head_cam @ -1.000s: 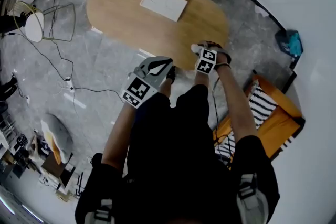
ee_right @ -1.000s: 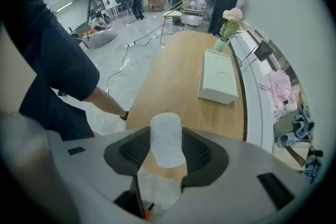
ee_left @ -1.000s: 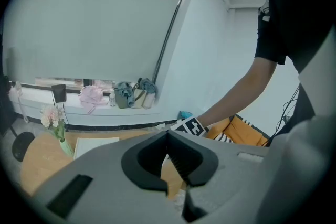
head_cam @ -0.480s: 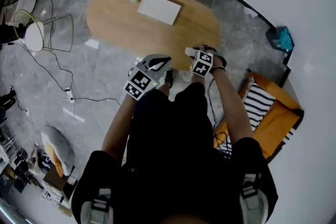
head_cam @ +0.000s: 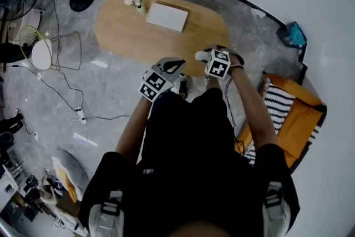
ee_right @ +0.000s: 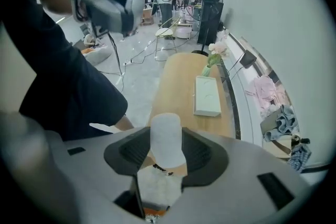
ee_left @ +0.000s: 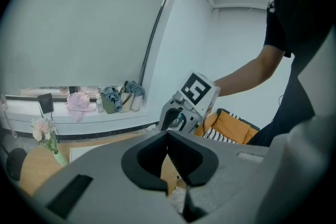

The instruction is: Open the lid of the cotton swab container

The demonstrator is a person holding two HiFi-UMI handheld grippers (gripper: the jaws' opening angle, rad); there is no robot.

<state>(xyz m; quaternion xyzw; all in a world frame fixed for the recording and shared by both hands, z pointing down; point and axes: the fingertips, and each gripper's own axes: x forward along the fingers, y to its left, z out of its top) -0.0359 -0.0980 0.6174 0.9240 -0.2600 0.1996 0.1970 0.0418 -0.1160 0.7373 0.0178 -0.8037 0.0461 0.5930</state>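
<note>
Cotton swab container, frosted white cylinder, gripped between the jaws of the right gripper, held near the edge of the wooden bench, left gripper close alongside, jaws closed, empty.

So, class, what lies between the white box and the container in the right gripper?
Only bare tabletop between box and container; the right gripper view shows it.

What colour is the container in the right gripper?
Frosted white; the container shows best in the right gripper view.
</note>
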